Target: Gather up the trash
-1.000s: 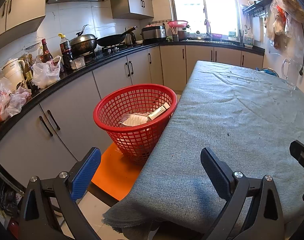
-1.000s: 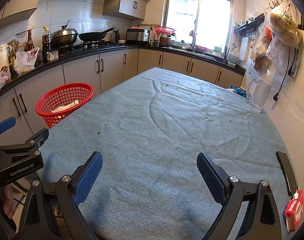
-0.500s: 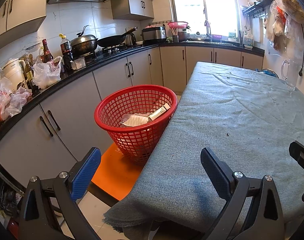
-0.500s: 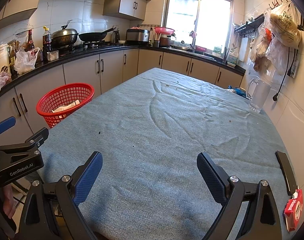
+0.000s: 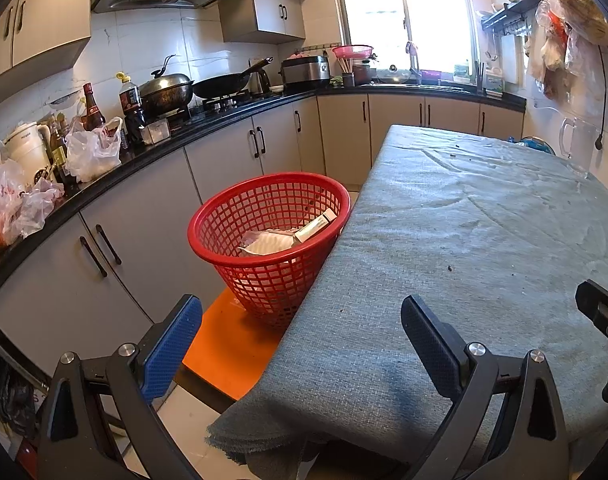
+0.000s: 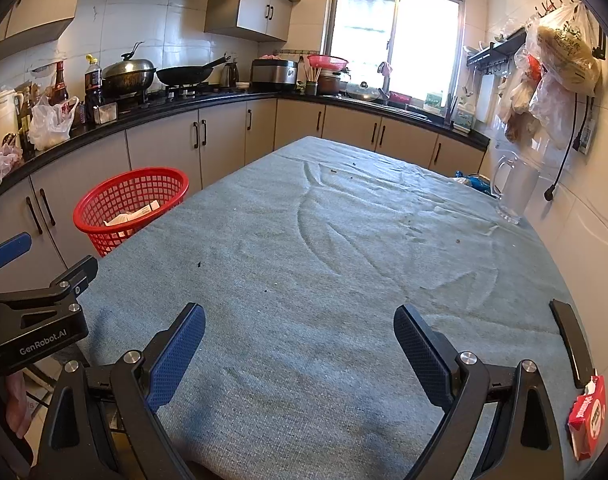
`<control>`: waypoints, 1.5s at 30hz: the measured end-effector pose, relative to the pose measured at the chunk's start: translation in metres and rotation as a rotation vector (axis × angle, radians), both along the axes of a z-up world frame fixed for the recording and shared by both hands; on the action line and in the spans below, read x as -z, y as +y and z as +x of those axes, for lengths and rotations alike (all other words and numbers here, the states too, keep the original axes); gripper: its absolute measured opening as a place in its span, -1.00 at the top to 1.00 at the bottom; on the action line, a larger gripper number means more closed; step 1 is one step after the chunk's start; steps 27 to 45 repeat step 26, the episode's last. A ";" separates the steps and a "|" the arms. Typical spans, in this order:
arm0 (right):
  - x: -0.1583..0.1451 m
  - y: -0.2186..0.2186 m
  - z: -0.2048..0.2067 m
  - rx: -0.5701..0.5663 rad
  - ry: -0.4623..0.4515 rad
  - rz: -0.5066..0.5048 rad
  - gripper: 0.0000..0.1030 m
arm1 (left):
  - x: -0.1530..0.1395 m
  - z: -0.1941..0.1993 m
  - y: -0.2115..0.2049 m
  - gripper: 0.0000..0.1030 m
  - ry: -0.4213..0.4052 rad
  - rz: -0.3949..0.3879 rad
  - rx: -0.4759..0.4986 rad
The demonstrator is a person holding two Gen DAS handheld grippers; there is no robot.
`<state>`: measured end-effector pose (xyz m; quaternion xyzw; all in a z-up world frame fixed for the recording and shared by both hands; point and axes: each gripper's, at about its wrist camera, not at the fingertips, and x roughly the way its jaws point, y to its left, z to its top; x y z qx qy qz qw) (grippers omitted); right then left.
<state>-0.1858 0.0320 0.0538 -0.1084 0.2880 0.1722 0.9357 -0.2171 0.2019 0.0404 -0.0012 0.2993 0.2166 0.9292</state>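
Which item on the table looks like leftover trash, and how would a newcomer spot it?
Start at the grey-clothed table and follow its wall-side edge to the near corner. The small red-and-white carton lies there beside a flat black bar, the only brightly coloured thing on the cloth.

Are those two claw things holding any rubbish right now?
No. Both the left gripper and right gripper have open jaws with nothing between them.

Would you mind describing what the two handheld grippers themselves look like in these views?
Both are matte black angular frames with silver bolts at the pivots. On the left gripper and the right gripper alike, one finger carries a blue dimpled pad and the other a black one. The left gripper's body bears white "GenRobot.AI" lettering in the right wrist view. No cables or sleeves show.
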 end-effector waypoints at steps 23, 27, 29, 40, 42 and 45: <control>0.012 -0.143 0.098 0.380 0.191 0.073 -0.99 | 0.006 0.131 -0.130 -0.93 0.226 -0.117 0.387; 0.026 -0.169 0.123 0.448 0.262 0.095 -0.99 | 0.018 0.158 -0.156 -0.93 0.278 -0.137 0.433; 0.026 -0.169 0.123 0.448 0.262 0.095 -0.99 | 0.018 0.158 -0.156 -0.93 0.278 -0.137 0.433; 0.026 -0.169 0.123 0.448 0.262 0.095 -0.99 | 0.018 0.158 -0.156 -0.93 0.278 -0.137 0.433; 0.026 -0.169 0.123 0.448 0.262 0.095 -0.99 | 0.018 0.158 -0.156 -0.93 0.278 -0.137 0.433; 0.026 -0.169 0.123 0.448 0.262 0.095 -0.99 | 0.018 0.158 -0.156 -0.93 0.278 -0.137 0.433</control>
